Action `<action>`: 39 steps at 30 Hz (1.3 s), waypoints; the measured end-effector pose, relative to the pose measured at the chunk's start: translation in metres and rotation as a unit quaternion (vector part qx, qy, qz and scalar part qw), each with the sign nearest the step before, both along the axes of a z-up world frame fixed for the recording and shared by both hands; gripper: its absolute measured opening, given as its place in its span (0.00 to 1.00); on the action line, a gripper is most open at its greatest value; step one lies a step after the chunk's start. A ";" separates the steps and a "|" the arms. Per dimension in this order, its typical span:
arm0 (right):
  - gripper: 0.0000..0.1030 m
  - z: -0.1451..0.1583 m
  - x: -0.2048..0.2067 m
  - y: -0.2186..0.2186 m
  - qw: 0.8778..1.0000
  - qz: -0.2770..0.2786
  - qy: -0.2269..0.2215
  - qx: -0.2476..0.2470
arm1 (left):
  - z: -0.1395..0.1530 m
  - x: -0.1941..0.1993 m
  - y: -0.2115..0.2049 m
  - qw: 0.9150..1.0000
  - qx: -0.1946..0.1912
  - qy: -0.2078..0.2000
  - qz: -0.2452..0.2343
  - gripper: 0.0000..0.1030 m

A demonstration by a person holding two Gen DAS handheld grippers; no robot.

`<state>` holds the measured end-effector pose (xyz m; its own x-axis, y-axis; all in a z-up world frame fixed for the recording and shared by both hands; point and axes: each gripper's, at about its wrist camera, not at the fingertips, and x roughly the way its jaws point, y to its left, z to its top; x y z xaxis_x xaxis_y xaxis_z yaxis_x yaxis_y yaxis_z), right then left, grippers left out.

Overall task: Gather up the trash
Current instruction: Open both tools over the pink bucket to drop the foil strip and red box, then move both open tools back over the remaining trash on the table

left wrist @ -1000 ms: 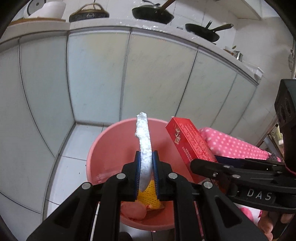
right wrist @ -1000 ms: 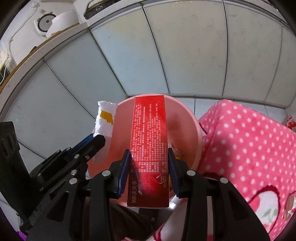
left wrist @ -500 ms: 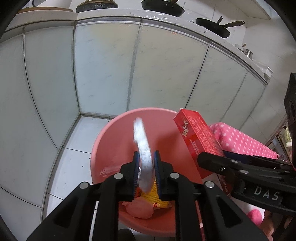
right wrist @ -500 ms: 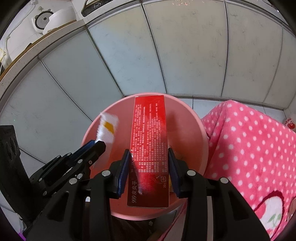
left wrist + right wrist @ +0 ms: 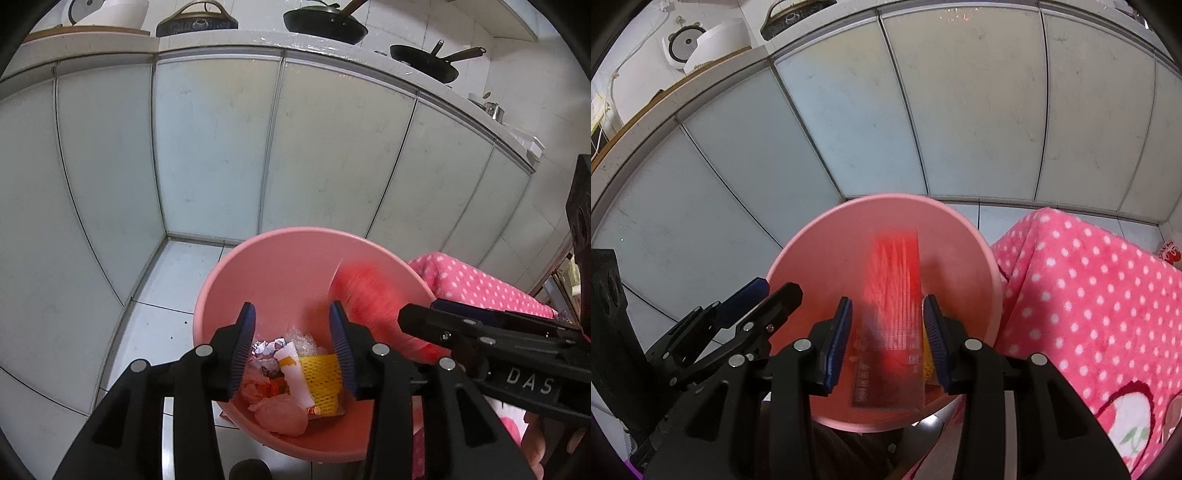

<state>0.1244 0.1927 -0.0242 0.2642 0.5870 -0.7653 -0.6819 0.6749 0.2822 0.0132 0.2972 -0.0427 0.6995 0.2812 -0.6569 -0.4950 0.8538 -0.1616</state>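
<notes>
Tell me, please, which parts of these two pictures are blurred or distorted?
Left wrist view: the red box is smeared by motion blur, the trash in the pink basin is sharp, and the fisheye bows the cabinet doors. Right wrist view: the red box is streaked lengthwise with its print unreadable; the dotted pink cloth is crisp.

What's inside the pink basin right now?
Crumpled paper, clear plastic, a white strip, a yellow net, a pink bag and a blurred red box. The box hides whatever lies beneath it.
</notes>
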 end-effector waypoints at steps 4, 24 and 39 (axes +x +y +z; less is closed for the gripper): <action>0.40 0.006 -0.002 -0.004 1.000 0.000 -0.005 0.006 | 0.007 -0.005 -0.003 1.000 0.004 -0.004 0.000 0.40; 0.40 0.038 -0.032 -0.085 0.999 -0.018 -0.028 0.041 | 0.054 -0.038 -0.054 0.998 0.021 -0.032 -0.047 0.40; 0.40 0.017 -0.059 -0.211 0.995 -0.094 -0.033 -0.003 | 0.058 -0.025 -0.154 0.986 0.017 -0.023 -0.166 0.45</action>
<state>0.0650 -0.0178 -0.0072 0.4180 0.5186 -0.7459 -0.5611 0.7931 0.2370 -0.0122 0.1436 0.0153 0.7858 0.0532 -0.6162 -0.1796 0.9730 -0.1450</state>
